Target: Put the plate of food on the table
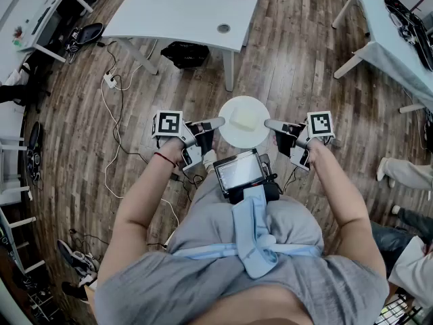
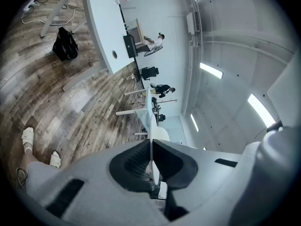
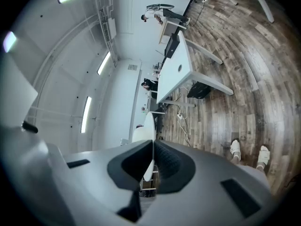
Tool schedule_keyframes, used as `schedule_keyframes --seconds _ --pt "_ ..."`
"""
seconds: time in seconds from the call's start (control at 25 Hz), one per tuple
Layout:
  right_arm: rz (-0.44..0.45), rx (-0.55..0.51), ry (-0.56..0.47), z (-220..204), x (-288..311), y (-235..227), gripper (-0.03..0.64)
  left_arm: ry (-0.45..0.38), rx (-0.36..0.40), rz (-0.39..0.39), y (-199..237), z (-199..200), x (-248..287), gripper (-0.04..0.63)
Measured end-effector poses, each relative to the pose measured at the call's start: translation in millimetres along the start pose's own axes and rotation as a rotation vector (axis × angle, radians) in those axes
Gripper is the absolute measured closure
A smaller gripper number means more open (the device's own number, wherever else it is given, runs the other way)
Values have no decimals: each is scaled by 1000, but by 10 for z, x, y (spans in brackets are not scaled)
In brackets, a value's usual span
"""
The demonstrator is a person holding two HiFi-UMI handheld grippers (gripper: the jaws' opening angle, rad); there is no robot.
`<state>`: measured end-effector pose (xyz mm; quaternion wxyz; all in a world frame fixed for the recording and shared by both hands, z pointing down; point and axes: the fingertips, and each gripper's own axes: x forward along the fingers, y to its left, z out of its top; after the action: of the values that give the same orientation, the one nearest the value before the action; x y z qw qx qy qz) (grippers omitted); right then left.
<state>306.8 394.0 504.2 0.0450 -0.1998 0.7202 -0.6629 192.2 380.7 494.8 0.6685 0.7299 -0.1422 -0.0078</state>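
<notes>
A round white plate (image 1: 238, 138) with a pale block of food (image 1: 243, 118) on it is held level above the wooden floor, in front of the person's chest. My left gripper (image 1: 220, 122) is shut on the plate's left rim, and my right gripper (image 1: 268, 123) is shut on its right rim. In the left gripper view the plate (image 2: 160, 134) shows edge-on, running out from between the closed pads of the left gripper (image 2: 151, 161). The right gripper view shows the same thing: the plate (image 3: 146, 133) pinched in the right gripper (image 3: 153, 159). A large white table (image 1: 183, 12) stands ahead.
A black bag (image 1: 184, 54) lies under the table by its leg (image 1: 229, 70). Cables and a power strip (image 1: 110, 80) trail over the floor at the left. A second table (image 1: 392, 39) stands at the right, with a seated person's legs (image 1: 406, 175) near it. A screen device (image 1: 240, 171) hangs at the chest.
</notes>
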Motion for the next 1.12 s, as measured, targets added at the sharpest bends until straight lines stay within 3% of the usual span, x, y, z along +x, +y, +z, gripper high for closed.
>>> schedule_keyframes --seconds 0.48,1.12 --pt "45 49 -51 33 -15 48 580 -9 -3 1 25 -2 -24 566" --pt "50 54 -38 2 -20 71 580 -10 5 -14 -12 -8 -48 566"
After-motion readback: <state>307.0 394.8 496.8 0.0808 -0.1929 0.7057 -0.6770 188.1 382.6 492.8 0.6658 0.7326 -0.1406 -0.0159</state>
